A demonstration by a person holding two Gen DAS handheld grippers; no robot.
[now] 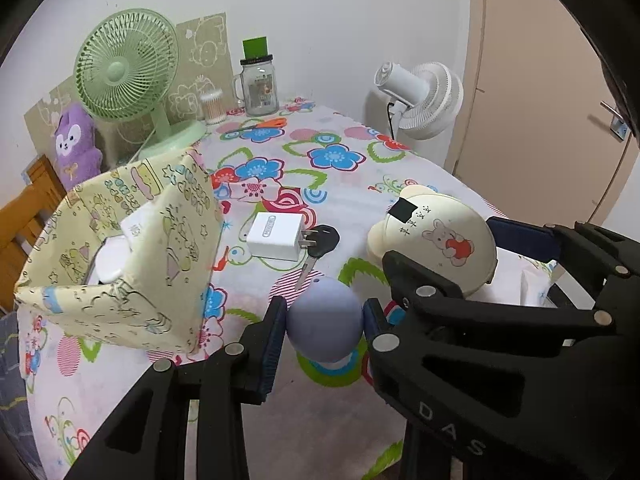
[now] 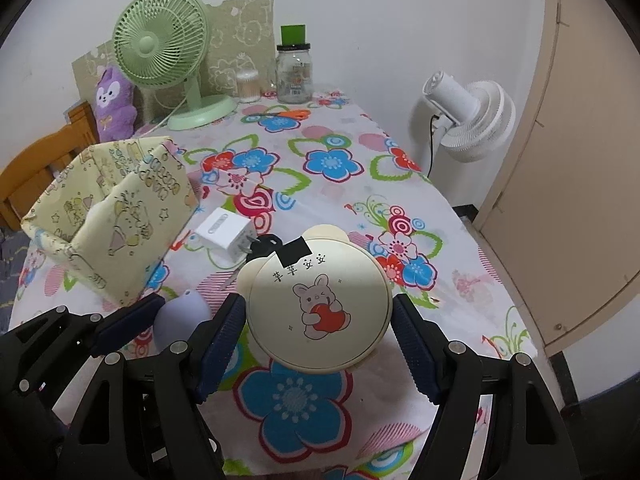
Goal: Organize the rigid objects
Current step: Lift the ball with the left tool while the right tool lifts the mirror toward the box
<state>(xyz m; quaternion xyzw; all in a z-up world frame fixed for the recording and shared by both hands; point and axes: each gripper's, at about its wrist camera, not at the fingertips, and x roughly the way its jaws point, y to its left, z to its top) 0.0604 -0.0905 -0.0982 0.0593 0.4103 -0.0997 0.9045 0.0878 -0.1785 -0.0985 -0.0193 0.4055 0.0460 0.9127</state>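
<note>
Now my left tongs [image 1: 325, 322] clamp the lilac ball [image 1: 325, 318], right tongs [image 2: 318, 332] the cream case [image 2: 318, 300], box [image 1: 120, 248] lying left.

The key [image 1: 316, 250] shows only partly: in the right wrist view the cream bunny case [image 2: 318, 300] covers most of it. The yellow fabric box [image 1: 120, 256] hides its contents; something white inside, can't tell what. The lavender ball [image 2: 182, 318] is half behind the left gripper's finger [image 2: 128, 322]. Jar label [image 1: 262, 90] too small to read. The surface [image 2: 460, 240] runs off the near edge.
</note>
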